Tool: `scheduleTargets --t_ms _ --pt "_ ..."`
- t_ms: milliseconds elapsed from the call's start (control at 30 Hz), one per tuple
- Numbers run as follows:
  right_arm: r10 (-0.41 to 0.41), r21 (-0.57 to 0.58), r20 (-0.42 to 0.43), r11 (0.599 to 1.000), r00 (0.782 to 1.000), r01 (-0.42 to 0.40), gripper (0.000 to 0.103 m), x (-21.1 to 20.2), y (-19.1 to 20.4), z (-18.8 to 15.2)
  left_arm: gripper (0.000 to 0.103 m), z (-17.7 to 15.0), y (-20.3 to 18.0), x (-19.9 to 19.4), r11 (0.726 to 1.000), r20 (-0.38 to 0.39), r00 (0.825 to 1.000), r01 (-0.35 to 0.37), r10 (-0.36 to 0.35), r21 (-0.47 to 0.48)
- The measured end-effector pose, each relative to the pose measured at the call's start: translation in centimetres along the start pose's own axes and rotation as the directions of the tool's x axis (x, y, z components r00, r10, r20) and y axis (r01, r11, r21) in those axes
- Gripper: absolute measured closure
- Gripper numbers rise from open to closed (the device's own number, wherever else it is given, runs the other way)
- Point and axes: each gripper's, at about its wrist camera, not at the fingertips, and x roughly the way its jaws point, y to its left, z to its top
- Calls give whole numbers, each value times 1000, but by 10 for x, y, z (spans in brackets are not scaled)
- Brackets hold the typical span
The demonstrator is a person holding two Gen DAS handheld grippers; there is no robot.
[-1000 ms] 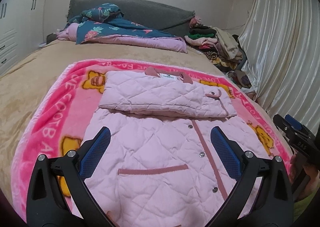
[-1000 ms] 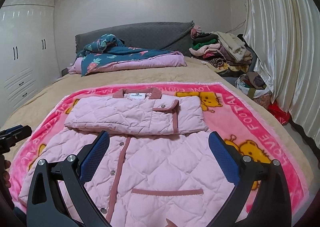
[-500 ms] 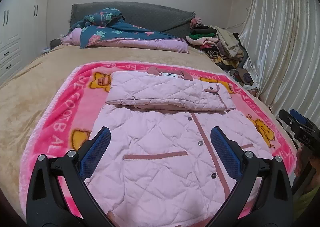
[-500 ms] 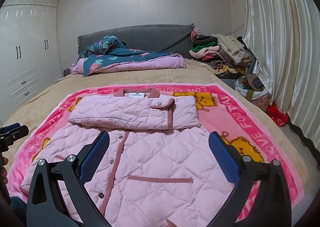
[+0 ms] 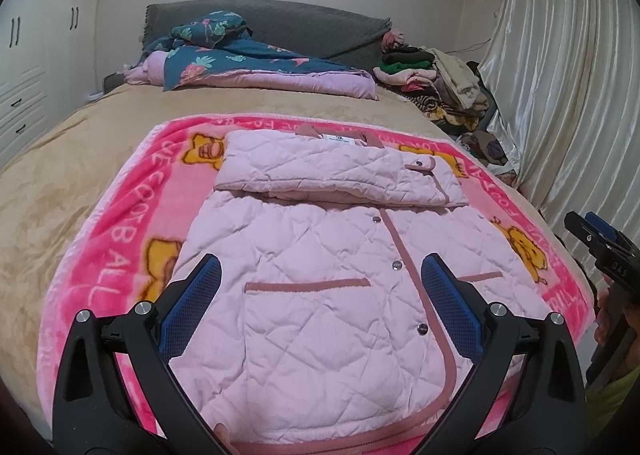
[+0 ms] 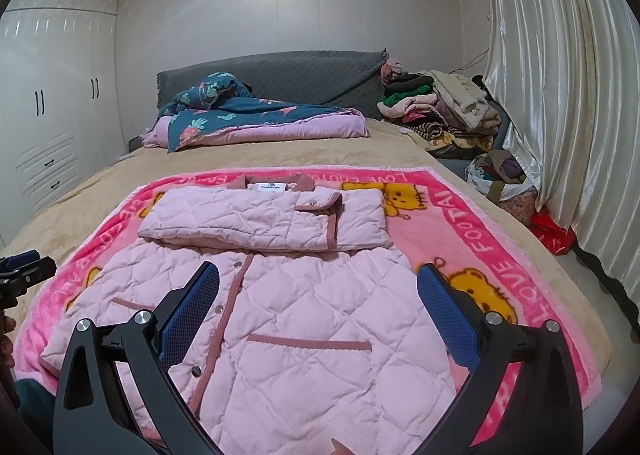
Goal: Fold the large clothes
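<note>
Both tongs have pulled back and up from the pink quilted jacket [image 5: 320, 295], spread wide, holding nothing. Jacket sits mid-frame on the pink blanket [image 5: 120, 223], sleeves folded across the chest, so bottom-hem fold looks next.

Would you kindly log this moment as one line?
left claw: open | right claw: open | pink jacket: sleeves folded, on blanket

One pink quilted jacket [image 5: 320, 295], one pink blanket [image 5: 120, 247], one floral duvet [image 5: 260, 67], one clothes pile [image 5: 432, 83], two grippers.
</note>
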Motion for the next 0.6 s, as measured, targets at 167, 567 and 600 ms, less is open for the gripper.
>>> scheduleTargets --t_ms 167,567,600 --pt "-8 -7 -16 1000 1000 8 4 -1 -5 -11 9 -10 3 0 1000 -11 1000 -17 17 -4" --pt "-56 -6 -79 998 995 56 4 7 -25 -42 9 -35 18 12 998 -72 995 -66 65 -11" --pt "-61 -5 -84 998 995 61 4 8 -26 -44 9 -37 20 13 997 -80 994 -72 71 -12"
